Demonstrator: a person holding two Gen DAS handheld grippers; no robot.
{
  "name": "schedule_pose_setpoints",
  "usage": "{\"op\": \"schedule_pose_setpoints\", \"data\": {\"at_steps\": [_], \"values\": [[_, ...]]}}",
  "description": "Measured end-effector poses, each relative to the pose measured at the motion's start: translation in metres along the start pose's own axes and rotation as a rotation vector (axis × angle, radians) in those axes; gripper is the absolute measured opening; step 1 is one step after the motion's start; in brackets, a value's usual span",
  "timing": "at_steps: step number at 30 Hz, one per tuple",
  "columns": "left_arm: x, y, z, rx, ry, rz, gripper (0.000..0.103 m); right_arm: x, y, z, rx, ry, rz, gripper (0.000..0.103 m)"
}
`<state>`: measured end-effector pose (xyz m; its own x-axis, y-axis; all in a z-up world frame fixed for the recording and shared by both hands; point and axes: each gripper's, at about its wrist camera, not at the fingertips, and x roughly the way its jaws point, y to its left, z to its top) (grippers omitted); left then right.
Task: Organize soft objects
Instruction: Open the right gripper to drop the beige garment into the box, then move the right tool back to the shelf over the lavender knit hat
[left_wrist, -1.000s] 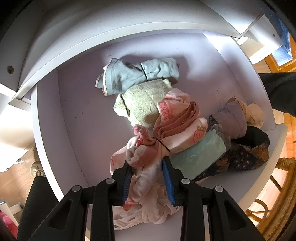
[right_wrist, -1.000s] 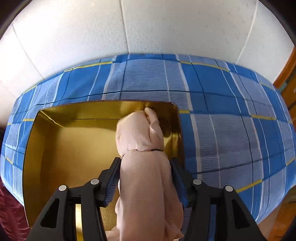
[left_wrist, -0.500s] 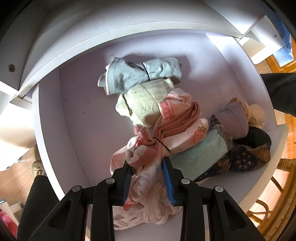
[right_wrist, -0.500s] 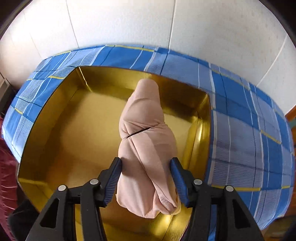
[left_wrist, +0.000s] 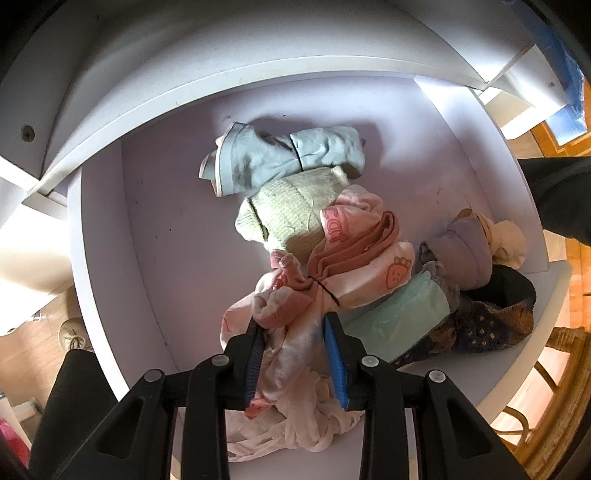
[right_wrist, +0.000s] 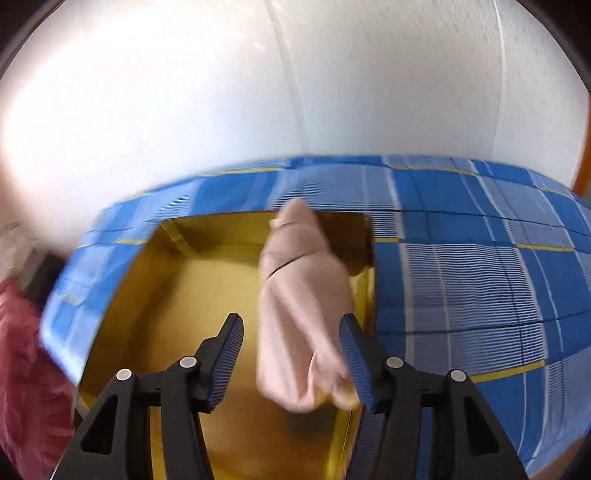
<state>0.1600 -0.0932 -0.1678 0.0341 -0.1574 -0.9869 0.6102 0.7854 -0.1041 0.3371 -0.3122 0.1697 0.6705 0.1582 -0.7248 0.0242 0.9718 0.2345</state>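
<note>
The left gripper (left_wrist: 293, 326) pinches the soft, floppy pink bundle (left_wrist: 332, 266) near its tie; the right gripper (right_wrist: 291, 332) is opening around the light peach roll (right_wrist: 301, 306), at 12 o'clock from its jaws

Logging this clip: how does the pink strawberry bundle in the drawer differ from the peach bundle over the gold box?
The strawberry-print bundle is multicoloured; the peach bundle is plain. The first is pinched by the left hand-held gripper; the second sits loose between the right hand-held gripper's opening jaws. The first lies among other clothes, the second alone. Each is tied with a thin dark band.
</note>
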Motion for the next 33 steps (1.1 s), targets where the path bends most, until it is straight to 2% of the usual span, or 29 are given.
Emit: {"op": "schedule_pose_setpoints", "data": {"at_steps": [3,5,8,9,10,11,13,15,17,18,20,21,23,24,26,28,31,33], "values": [[0.002,0.003,-0.002,-0.010,0.001,-0.001,0.032,-0.024,0.000,-0.036,-0.110,-0.037,0.107,0.055],[0.002,0.006,-0.003,-0.019,0.003,-0.004,0.032,-0.034,0.003,-0.056,-0.188,-0.053,0.148,0.055],[0.003,0.010,-0.006,-0.028,0.006,0.000,0.032,-0.053,0.009,-0.109,-0.362,-0.062,0.209,0.055],[0.004,0.011,-0.007,-0.029,0.009,0.005,0.032,-0.055,0.010,-0.119,-0.384,-0.057,0.219,0.053],[0.005,0.010,-0.007,-0.029,0.013,0.008,0.031,-0.064,0.010,-0.135,-0.426,-0.109,0.247,0.054],[0.006,0.010,-0.007,-0.026,0.017,0.013,0.031,-0.066,0.009,-0.143,-0.445,-0.102,0.261,0.054],[0.008,0.009,-0.008,-0.024,0.023,0.021,0.031,-0.057,0.011,-0.166,-0.494,-0.031,0.253,0.054],[0.008,0.010,-0.008,-0.027,0.024,0.024,0.031,-0.053,0.013,-0.188,-0.554,-0.010,0.263,0.054],[0.008,0.011,-0.010,-0.034,0.023,0.022,0.031,-0.042,0.017,-0.210,-0.617,0.073,0.298,0.054],[0.008,0.011,-0.011,-0.036,0.022,0.023,0.031,-0.031,0.019,-0.222,-0.645,0.129,0.280,0.054],[0.008,0.012,-0.012,-0.040,0.023,0.023,0.031,0.000,0.019,-0.239,-0.681,0.281,0.215,0.054],[0.008,0.013,-0.012,-0.040,0.022,0.024,0.031,0.020,0.015,-0.245,-0.663,0.376,0.187,0.052],[0.007,0.014,-0.013,-0.042,0.020,0.026,0.031,0.064,-0.003,-0.257,-0.601,0.557,0.074,0.053],[0.007,0.012,-0.012,-0.044,0.019,0.025,0.031,0.079,-0.013,-0.262,-0.563,0.621,0.041,0.052],[0.007,0.010,-0.011,-0.052,0.017,0.023,0.031,0.095,-0.025,-0.270,-0.522,0.680,0.001,0.052],[0.006,0.011,-0.011,-0.059,0.014,0.019,0.031,0.111,-0.033,-0.276,-0.486,0.745,0.010,0.052],[0.004,0.013,-0.012,-0.065,0.009,0.011,0.031,0.125,-0.026,-0.287,-0.547,0.773,-0.014,0.052],[0.003,0.016,-0.014,-0.069,0.005,0.010,0.031,0.132,-0.019,-0.297,-0.576,0.797,0.014,0.052]]}}
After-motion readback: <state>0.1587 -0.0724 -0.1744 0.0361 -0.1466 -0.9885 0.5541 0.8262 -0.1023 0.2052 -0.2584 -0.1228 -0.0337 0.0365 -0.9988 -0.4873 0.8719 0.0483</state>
